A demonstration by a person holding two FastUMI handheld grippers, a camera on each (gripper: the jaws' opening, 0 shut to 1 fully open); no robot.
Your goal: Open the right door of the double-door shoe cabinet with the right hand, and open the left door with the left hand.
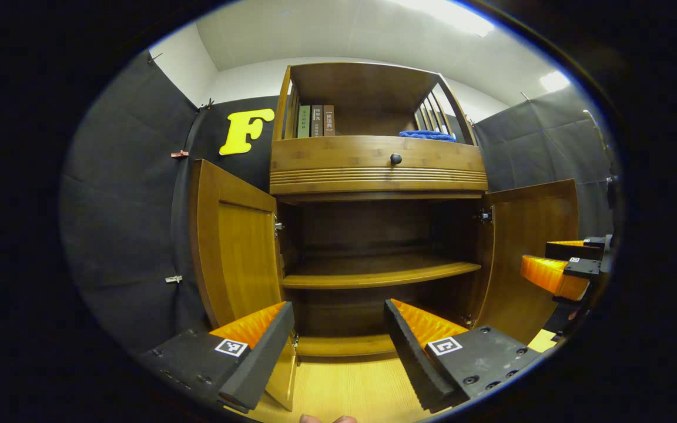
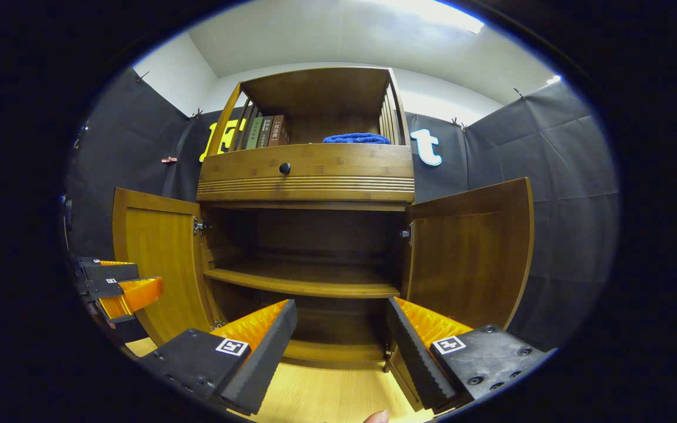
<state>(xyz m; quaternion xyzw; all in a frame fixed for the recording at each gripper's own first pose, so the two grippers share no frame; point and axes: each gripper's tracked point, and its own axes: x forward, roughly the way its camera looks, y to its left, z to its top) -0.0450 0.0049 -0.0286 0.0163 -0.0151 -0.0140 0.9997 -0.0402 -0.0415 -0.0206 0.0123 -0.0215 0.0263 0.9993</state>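
Item — double-door shoe cabinet (image 1: 376, 170), wooden, standing on a pale wood floor (image 1: 350, 388). Left door (image 1: 238, 247) swung wide open; right door (image 2: 471, 252) likewise, both hinged back clear of the opening. Inner shelf (image 1: 374, 273) bare as far as I can see.

Upper section: drawer with dark knob (image 1: 395, 158); books (image 1: 315, 121) and a blue cloth (image 2: 356, 138) on the top shelf.

Left tool (image 1: 338, 338) — fingers spread apart, gripping nothing, facing the open interior just inside the left door's edge. Right tool (image 2: 341, 341) — fingers also spread, empty, near the lower edge of the right door.

Status, in my judgement: both doors look fully opened, task all but complete. For the step in hand I would draw each tool straight back, keeping fingers spread and off the door edges so neither door swings shut.
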